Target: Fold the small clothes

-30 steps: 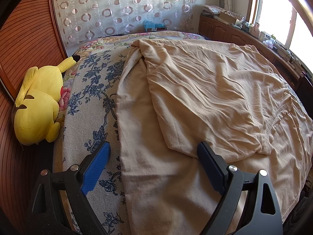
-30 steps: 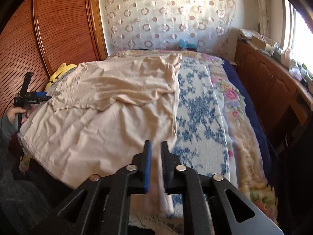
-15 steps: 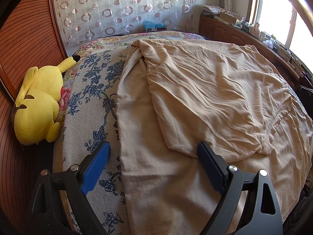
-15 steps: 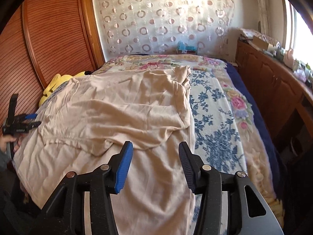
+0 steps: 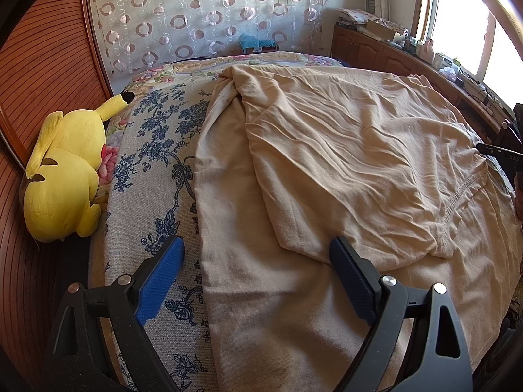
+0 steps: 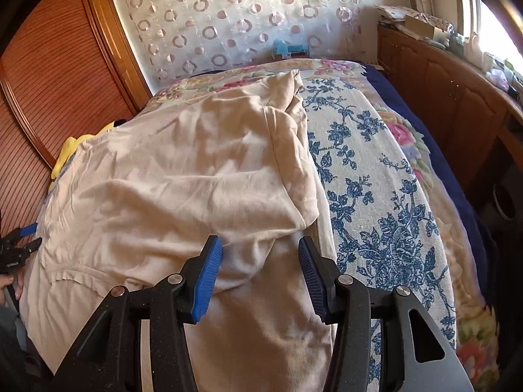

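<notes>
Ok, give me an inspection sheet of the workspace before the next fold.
Surface: bed with a blue-flowered cover.
Job's things: beige garment spread flat, one side folded over itself.
Clutter: yellow plush toy at the bed's edge.
Grippers: left gripper open, holding nothing; right gripper open above the garment's fold, its jaws just opened.
Cables: a cord on the windowsill.
Surroundings: patterned curtain, wooden cabinets.
</notes>
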`<state>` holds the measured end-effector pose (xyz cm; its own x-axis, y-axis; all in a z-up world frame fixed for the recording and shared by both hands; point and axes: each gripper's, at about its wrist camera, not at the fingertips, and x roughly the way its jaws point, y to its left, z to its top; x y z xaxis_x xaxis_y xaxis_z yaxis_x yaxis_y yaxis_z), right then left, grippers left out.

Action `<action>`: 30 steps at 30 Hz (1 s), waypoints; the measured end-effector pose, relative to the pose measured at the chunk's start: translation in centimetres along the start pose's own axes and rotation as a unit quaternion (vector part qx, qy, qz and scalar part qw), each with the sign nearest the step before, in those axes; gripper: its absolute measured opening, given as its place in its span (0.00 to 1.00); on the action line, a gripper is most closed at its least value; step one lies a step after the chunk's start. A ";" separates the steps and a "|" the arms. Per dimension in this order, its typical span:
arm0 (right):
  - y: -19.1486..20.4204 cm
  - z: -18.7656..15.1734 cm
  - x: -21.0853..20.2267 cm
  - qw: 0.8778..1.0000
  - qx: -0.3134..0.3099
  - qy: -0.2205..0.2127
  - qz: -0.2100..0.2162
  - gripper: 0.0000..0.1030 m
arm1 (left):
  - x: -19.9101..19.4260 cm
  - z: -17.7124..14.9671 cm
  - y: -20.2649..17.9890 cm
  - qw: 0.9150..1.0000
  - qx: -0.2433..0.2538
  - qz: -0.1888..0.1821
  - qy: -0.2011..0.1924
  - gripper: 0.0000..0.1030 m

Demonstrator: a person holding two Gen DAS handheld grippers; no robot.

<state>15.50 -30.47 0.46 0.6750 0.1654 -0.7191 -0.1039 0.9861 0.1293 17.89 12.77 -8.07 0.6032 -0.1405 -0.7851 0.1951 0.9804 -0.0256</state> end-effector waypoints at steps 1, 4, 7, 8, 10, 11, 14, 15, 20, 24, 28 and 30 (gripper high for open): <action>0.4 -0.2 0.1 1.000 -0.014 -0.004 -0.009 0.49 | 0.0 0.0 0.0 1.000 0.000 0.000 0.000 0.88; 1.6 -0.9 0.5 0.998 -0.050 -0.011 -0.035 0.51 | 0.0 0.0 0.0 1.000 0.000 0.000 0.000 0.88; 1.9 -1.1 0.7 0.998 -0.055 -0.011 -0.035 0.53 | 0.0 0.0 0.0 1.000 0.000 0.002 0.000 0.88; 1.8 -1.2 0.7 0.998 -0.054 -0.011 -0.033 0.54 | -0.1 0.0 0.0 1.000 0.000 0.004 0.002 0.88; 1.9 -1.2 0.7 0.998 -0.055 -0.011 -0.033 0.54 | -0.2 0.1 0.1 1.000 -0.005 0.005 0.006 0.87; 2.0 -1.3 0.7 0.998 -0.058 -0.010 -0.034 0.56 | -0.7 0.3 0.1 1.000 -0.010 0.002 0.002 0.83; 2.5 -1.2 0.7 0.997 -0.068 -0.008 -0.042 0.58 | -2.4 0.8 -0.1 0.999 -0.020 -0.017 -0.023 0.74; 2.3 -1.2 0.7 0.997 -0.067 -0.008 -0.040 0.58 | -3.0 1.0 -0.4 0.999 -0.020 -0.023 -0.031 0.71; 2.2 -1.2 0.6 0.997 -0.066 -0.008 -0.038 0.58 | -3.6 1.7 -1.7 0.999 -0.014 -0.032 -0.036 0.53; 2.2 -1.2 0.6 0.997 -0.066 -0.009 -0.038 0.58 | -1.5 1.5 -2.3 1.000 -0.014 -0.014 -0.007 0.51; 2.2 -1.2 0.6 0.997 -0.066 -0.009 -0.038 0.58 | -0.4 1.2 -2.2 1.000 -0.024 -0.011 0.009 0.51; 2.2 -1.2 0.6 0.997 -0.066 -0.009 -0.038 0.58 | -0.3 1.1 -2.2 1.000 -0.025 -0.015 0.009 0.51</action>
<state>14.77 -28.24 -0.49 0.6969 0.0907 -0.7114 -0.1459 0.9892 -0.0168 18.13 10.48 -7.09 0.5835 -0.1670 -0.7947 0.1734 0.9817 -0.0790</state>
